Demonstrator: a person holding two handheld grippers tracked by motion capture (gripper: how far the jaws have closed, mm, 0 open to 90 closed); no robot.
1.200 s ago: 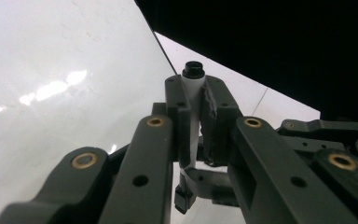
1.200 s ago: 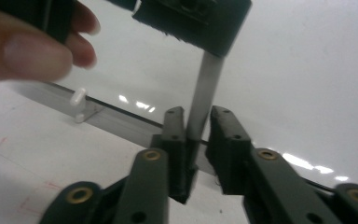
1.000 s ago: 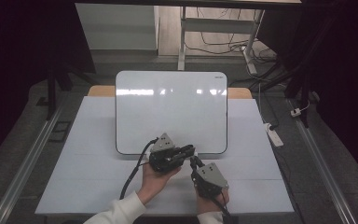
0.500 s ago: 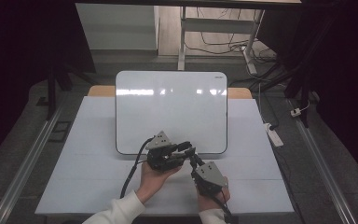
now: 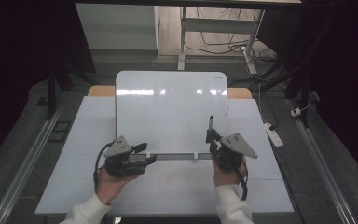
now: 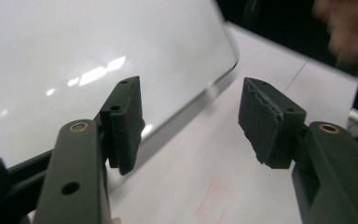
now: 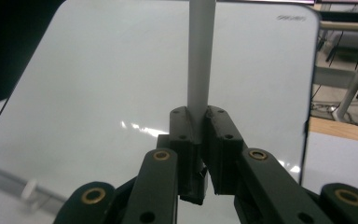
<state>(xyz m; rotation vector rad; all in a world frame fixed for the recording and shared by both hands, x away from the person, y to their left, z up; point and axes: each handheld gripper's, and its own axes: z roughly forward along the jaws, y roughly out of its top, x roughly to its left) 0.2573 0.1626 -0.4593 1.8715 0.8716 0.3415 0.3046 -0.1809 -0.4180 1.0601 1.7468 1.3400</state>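
The whiteboard (image 5: 170, 109) is lying flat mid-table w/ its near edge just ahead of both my hands, and I'm aiming to write on it. My right gripper (image 7: 199, 140) is clamping the marker (image 7: 200, 56) upright over the board's right part; I should be tipping it down gently, keeping pressure light so it isn't slipping. My left gripper (image 6: 189, 121) is empty, jaws having just been opening, nothing betw. them, hovering at the board's near-left edge, ready for steadying it.

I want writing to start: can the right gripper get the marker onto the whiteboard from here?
Probably yes. The right gripper holds the marker clamped, already over the whiteboard, with nothing between.
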